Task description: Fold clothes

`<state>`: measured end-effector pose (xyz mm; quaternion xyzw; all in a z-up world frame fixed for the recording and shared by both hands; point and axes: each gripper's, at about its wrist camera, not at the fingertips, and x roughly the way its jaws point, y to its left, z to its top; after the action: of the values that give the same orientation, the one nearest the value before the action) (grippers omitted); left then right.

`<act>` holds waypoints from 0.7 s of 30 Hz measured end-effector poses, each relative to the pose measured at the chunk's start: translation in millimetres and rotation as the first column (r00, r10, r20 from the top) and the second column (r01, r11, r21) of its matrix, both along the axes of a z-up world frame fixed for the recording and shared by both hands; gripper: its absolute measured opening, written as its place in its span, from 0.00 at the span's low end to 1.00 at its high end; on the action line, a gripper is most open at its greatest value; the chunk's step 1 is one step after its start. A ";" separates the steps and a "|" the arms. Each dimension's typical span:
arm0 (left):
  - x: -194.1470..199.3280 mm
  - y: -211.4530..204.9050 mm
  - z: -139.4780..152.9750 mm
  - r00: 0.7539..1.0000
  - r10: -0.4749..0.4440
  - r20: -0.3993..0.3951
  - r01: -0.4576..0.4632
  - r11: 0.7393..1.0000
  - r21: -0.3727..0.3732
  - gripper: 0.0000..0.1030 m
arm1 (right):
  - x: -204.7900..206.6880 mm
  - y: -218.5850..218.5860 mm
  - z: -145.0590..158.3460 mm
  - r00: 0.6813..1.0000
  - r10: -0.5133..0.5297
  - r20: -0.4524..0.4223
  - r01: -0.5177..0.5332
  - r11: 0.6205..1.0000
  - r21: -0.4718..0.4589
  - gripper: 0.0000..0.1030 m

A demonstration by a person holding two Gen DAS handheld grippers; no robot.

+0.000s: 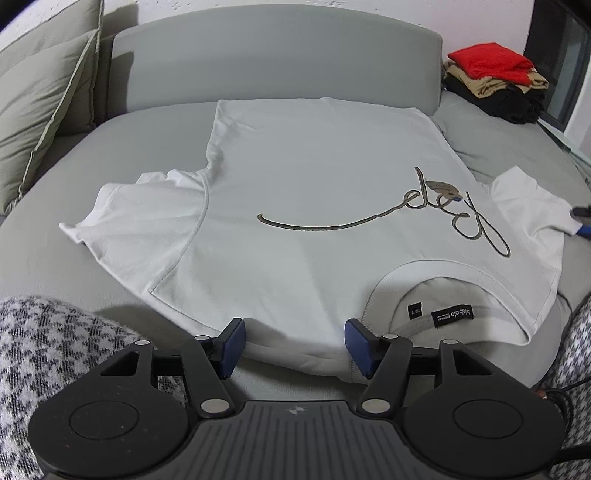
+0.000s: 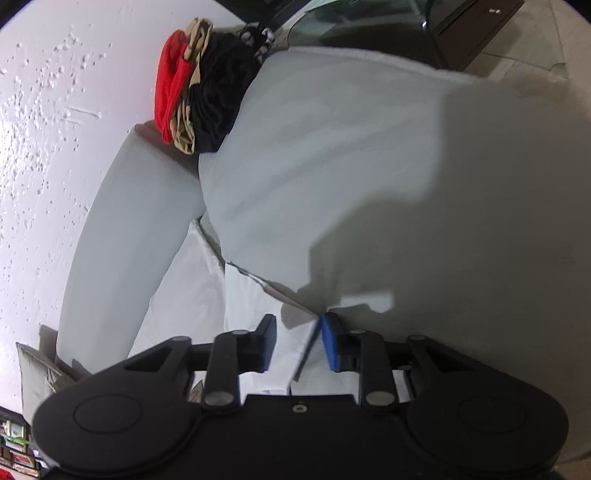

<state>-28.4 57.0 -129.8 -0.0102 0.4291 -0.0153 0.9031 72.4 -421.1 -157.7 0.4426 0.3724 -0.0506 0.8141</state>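
Observation:
A white T-shirt [image 1: 295, 177] with a scripted logo lies flat on the grey sofa seat [image 1: 122, 155], collar toward me. In the left wrist view my left gripper [image 1: 295, 347] stands open at the near shoulder edge; the cloth lies between the blue pads [image 1: 232, 347] without being pinched. At the far right of that view the right gripper's blue tip [image 1: 581, 225] sits at the end of the right sleeve [image 1: 532, 206]. In the right wrist view my right gripper [image 2: 299, 341] is rolled sideways. Its jaws stand narrowly apart over the white sleeve [image 2: 291, 354], whose edge runs beside the right pad [image 2: 330, 341].
A pile of folded clothes [image 1: 495, 81], red on top of tan and black, sits at the sofa's back right corner. A grey cushion [image 1: 40, 99] leans at the back left. Houndstooth fabric [image 1: 48, 354] lies at the near left and right. A dark cabinet [image 2: 476, 26] stands beyond the sofa.

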 end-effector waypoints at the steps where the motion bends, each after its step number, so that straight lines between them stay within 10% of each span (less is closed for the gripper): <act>1: -0.3 0.0 0.1 1.000 -0.001 0.000 0.001 1.000 0.000 0.58 | 3.0 0.7 -1.0 1.000 0.004 0.001 -0.004 1.000 0.010 0.23; 16: -0.9 12.2 2.6 0.999 0.043 0.011 -0.042 0.996 -0.073 0.59 | 8.3 58.7 51.9 0.987 0.071 0.144 -0.018 0.940 -0.340 0.02; 21: 1.3 19.9 2.4 0.998 0.068 0.009 -0.067 0.991 -0.116 0.59 | 1.6 125.9 82.3 0.920 0.357 0.165 -0.212 0.804 -0.556 0.02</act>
<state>-27.1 76.9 -127.4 -0.0769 0.4209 -0.0096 0.9038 74.0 -295.3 -75.4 0.1431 0.2957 0.0315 0.9440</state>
